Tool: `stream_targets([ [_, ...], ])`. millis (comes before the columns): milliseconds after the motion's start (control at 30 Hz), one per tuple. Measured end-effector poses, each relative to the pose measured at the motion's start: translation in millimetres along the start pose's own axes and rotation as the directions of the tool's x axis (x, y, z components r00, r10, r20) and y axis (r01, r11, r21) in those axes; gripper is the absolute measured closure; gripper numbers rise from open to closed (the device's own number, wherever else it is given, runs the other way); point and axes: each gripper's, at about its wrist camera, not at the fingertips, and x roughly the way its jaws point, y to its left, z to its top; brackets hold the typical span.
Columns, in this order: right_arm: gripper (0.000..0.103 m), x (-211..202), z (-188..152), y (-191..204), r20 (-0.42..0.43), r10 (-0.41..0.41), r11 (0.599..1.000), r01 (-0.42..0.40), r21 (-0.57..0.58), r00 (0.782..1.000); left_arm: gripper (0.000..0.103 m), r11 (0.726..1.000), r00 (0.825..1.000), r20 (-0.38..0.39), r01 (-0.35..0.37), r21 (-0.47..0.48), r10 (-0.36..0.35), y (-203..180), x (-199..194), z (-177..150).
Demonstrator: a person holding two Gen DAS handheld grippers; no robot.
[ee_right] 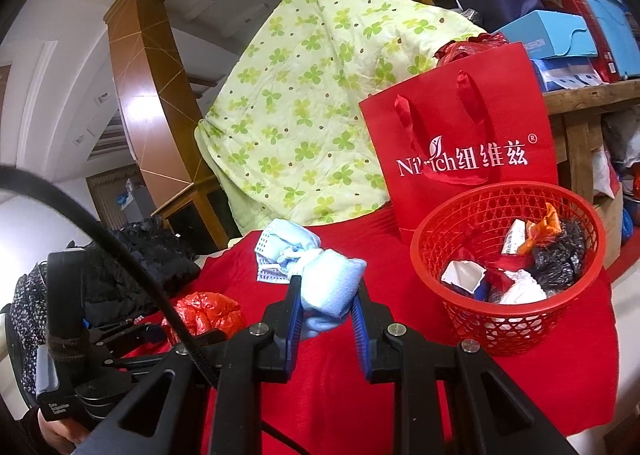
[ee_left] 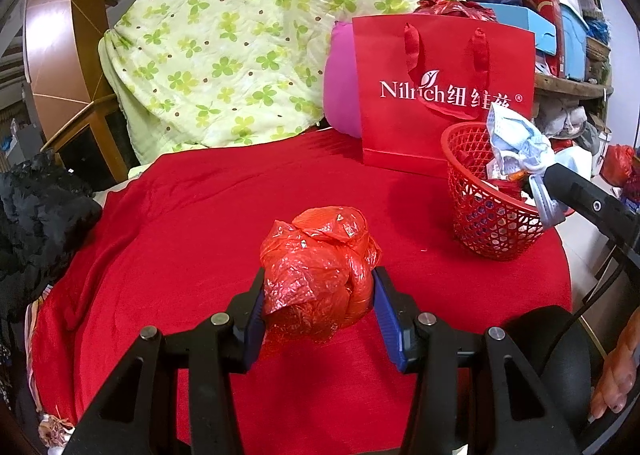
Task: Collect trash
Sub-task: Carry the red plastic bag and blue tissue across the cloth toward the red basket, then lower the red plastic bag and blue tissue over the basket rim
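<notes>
My left gripper [ee_left: 318, 291] is shut on a crumpled red plastic bag [ee_left: 320, 267] that rests on the red cloth [ee_left: 200, 215]. The bag also shows in the right wrist view [ee_right: 208, 313]. My right gripper [ee_right: 326, 297] is shut on a wad of pale blue face masks [ee_right: 320, 279], held above the cloth just left of the red mesh basket [ee_right: 508, 255]. In the left wrist view the masks [ee_left: 516, 147] hang over the basket's [ee_left: 480, 223] rim. The basket holds several scraps of wrappers and paper.
A red paper gift bag [ee_left: 444, 95] stands behind the basket. A green clover quilt [ee_left: 240, 39] and a pink cushion [ee_left: 340, 95] lie behind it. A black garment [ee_left: 36, 215] lies at the left edge. Shelves with boxes [ee_right: 560, 39] stand at the right.
</notes>
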Motion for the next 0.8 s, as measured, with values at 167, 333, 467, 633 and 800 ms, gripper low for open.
stream_targets([
  [167,0.078,-3.6,1.9,-3.8,0.01,-0.002,1.0,0.002,0.006,1.0,0.052,1.0,1.0,0.004,0.003,0.011,-0.003,-5.8,-1.0,2.4],
  [333,0.078,-7.0,2.9,-8.6,0.017,-0.004,1.0,0.004,0.019,1.0,0.052,1.0,1.0,0.004,0.008,0.023,-0.008,-11.4,-2.2,3.4],
  [467,0.078,-10.0,2.8,-11.4,0.023,-0.011,1.0,0.01,0.029,1.0,0.052,0.999,1.0,0.001,0.015,0.034,-0.015,-15.9,-1.5,5.4],
  [633,0.078,-15.1,2.7,-14.7,0.033,-0.02,0.999,0.018,0.042,0.999,0.052,0.999,1.0,0.002,0.021,0.049,-0.021,-19.8,-2.3,7.1],
  [800,0.078,-19.3,4.4,-21.2,0.042,-0.029,0.998,0.027,0.055,0.999,0.052,0.998,1.0,0.0,0.027,0.064,-0.027,-26.1,-1.9,8.2],
])
